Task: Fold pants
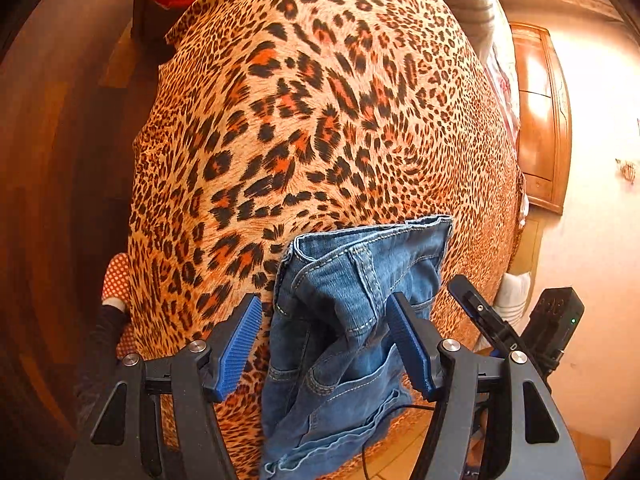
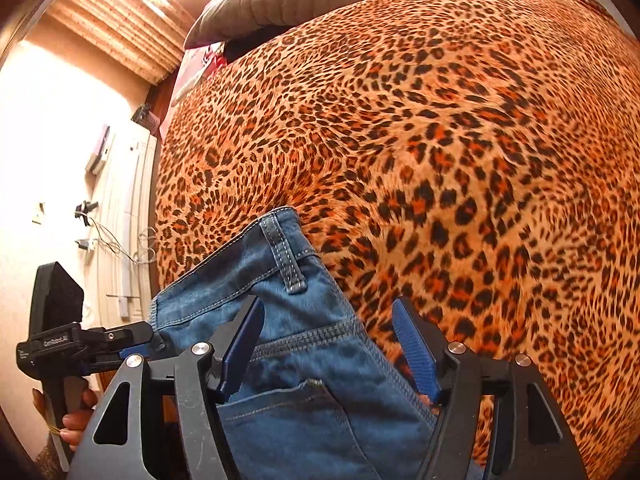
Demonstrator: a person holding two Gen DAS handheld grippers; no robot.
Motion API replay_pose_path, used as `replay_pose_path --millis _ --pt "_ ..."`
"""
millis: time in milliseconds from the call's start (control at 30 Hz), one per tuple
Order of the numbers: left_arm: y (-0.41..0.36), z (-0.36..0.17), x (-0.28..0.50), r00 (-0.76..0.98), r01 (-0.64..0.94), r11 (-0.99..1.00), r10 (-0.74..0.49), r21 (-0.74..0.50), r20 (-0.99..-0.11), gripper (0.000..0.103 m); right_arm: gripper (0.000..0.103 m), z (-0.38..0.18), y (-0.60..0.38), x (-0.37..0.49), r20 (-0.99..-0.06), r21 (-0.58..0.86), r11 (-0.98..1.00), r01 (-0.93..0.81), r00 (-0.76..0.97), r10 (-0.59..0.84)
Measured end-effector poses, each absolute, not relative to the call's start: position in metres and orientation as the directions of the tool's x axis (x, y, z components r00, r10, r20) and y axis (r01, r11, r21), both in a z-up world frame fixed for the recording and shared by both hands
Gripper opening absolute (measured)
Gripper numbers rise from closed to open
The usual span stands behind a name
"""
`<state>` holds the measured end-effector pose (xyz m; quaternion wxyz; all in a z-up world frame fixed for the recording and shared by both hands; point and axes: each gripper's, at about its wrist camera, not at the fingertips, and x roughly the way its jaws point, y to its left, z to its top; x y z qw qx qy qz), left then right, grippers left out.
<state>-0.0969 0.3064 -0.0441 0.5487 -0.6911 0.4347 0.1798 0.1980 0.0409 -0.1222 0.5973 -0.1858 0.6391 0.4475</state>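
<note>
Blue denim pants [image 1: 344, 320] lie bunched at the near edge of a bed with a leopard-print cover [image 1: 320, 120]; their waistband with belt loops points away and the rest hangs over the edge. My left gripper [image 1: 326, 328] is open, its blue pads either side of the waistband fabric. My right gripper [image 2: 328, 344] is open too, straddling the waistband and back pocket of the pants [image 2: 304, 340]. In the right wrist view the left gripper [image 2: 136, 338] touches the waistband's left corner. In the left wrist view part of the right gripper [image 1: 480, 312] shows beside the pants.
Grey striped pillows [image 2: 296, 0] lie at the head of the bed. A wooden cabinet [image 1: 540, 120] stands against the wall beside it. A white unit with cables [image 2: 120, 220] stands left of the bed. Dark wood floor [image 1: 60, 160] lies beyond the bed's other side.
</note>
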Motion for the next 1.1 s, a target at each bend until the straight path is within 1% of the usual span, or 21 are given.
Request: replay_pose_path --millis 167,200,333,367,400,433,467,500,533,567,600,633,667,700,733,800,833,900,933,967,1100 --pt "0.307 -0.06 -0.089 0.637 -0.74 -0.103 -0.427 -0.665 -0.642 0.067 0.068 -0.13 0.059 0.194 -0.934 0.343 0.515 -0.785 -0.227 0.276" --pt "0.308 -0.06 -0.084 0.637 -0.735 -0.091 -0.434 -0.672 -0.637 0.068 0.069 -0.129 0.059 0.194 -0.93 0.353 0.519 -0.778 -0.233 0.284" --pt "0.319 -0.072 -0.065 0.608 -0.753 -0.066 -0.449 -0.654 -0.655 0.064 0.073 -0.132 0.055 0.195 -0.921 0.38 0.524 -0.762 -0.259 0.291" --pt "0.322 -0.075 -0.058 0.6 -0.755 -0.054 -0.459 -0.654 -0.655 0.05 0.073 -0.134 0.055 0.195 -0.922 0.379 0.526 -0.761 -0.262 0.285" --pt "0.323 -0.076 -0.053 0.587 -0.76 -0.035 -0.466 -0.649 -0.662 0.028 0.073 -0.135 0.055 0.196 -0.924 0.374 0.526 -0.764 -0.258 0.283" --pt "0.324 -0.074 -0.045 0.57 -0.759 0.002 -0.479 -0.651 -0.667 0.02 0.073 -0.135 0.054 0.194 -0.925 0.37 0.517 -0.772 -0.253 0.285" --pt "0.325 -0.072 -0.037 0.556 -0.755 0.045 -0.483 -0.654 -0.676 0.014 0.065 -0.134 0.056 0.192 -0.923 0.37 0.494 -0.787 -0.252 0.29" --pt "0.325 -0.064 -0.032 0.55 -0.746 0.096 -0.468 -0.659 -0.692 0.009 0.053 -0.132 0.057 0.189 -0.919 0.376 0.469 -0.799 -0.259 0.296" --pt "0.324 -0.055 -0.029 0.573 -0.714 0.136 -0.451 -0.687 -0.684 0.009 0.017 -0.129 0.061 0.185 -0.924 0.362 0.453 -0.815 -0.251 0.288" --pt "0.322 -0.039 -0.028 0.609 -0.659 0.222 -0.402 -0.718 -0.684 0.009 0.013 -0.122 0.06 0.184 -0.924 0.348 0.447 -0.824 -0.223 0.309" --pt "0.319 -0.025 -0.03 0.611 -0.641 0.321 -0.335 -0.697 -0.717 0.009 0.013 -0.113 0.057 0.184 -0.908 0.369 0.438 -0.82 -0.218 0.358" --pt "0.314 -0.024 -0.029 0.564 -0.662 0.407 -0.282 -0.629 -0.776 0.01 0.014 -0.11 0.052 0.184 -0.895 0.384 0.437 -0.813 -0.212 0.392" --pt "0.309 -0.039 -0.028 0.475 -0.707 0.444 -0.279 -0.551 -0.835 0.01 0.017 -0.113 0.051 0.184 -0.905 0.367 0.443 -0.818 -0.204 0.374" --pt "0.308 -0.056 -0.029 0.412 -0.743 0.432 -0.307 -0.511 -0.858 0.011 0.017 -0.122 0.051 0.184 -0.924 0.337 0.453 -0.825 -0.198 0.327" --pt "0.31 -0.067 -0.034 0.417 -0.758 0.385 -0.335 -0.527 -0.845 0.012 0.017 -0.131 0.05 0.184 -0.942 0.304 0.465 -0.831 -0.19 0.277" --pt "0.323 -0.071 -0.053 0.52 -0.76 0.209 -0.372 -0.615 -0.769 0.015 0.018 -0.134 0.047 0.186 -0.941 0.313 0.478 -0.821 -0.198 0.275" --pt "0.33 -0.069 -0.063 0.568 -0.747 0.133 -0.381 -0.651 -0.729 0.015 0.023 -0.131 0.045 0.188 -0.935 0.326 0.486 -0.811 -0.202 0.29" --pt "0.34 -0.062 -0.082 0.631 -0.725 0.056 -0.347 -0.687 -0.694 0.034 0.041 -0.123 0.04 0.196 -0.912 0.384 0.5 -0.776 -0.232 0.339" --pt "0.343 -0.058 -0.092 0.647 -0.725 0.027 -0.315 -0.688 -0.695 0.041 0.051 -0.119 0.037 0.201 -0.905 0.398 0.507 -0.765 -0.235 0.355" --pt "0.344 -0.055 -0.1 0.656 -0.727 0.003 -0.295 -0.687 -0.695 0.054 0.057 -0.116 0.037 0.205 -0.898 0.413 0.511 -0.754 -0.243 0.368" --pt "0.33 -0.056 -0.102 0.68 -0.695 -0.029 -0.352 -0.719 -0.643 0.06 0.061 -0.111 0.042 0.222 -0.885 0.443 0.535 -0.719 -0.258 0.387"
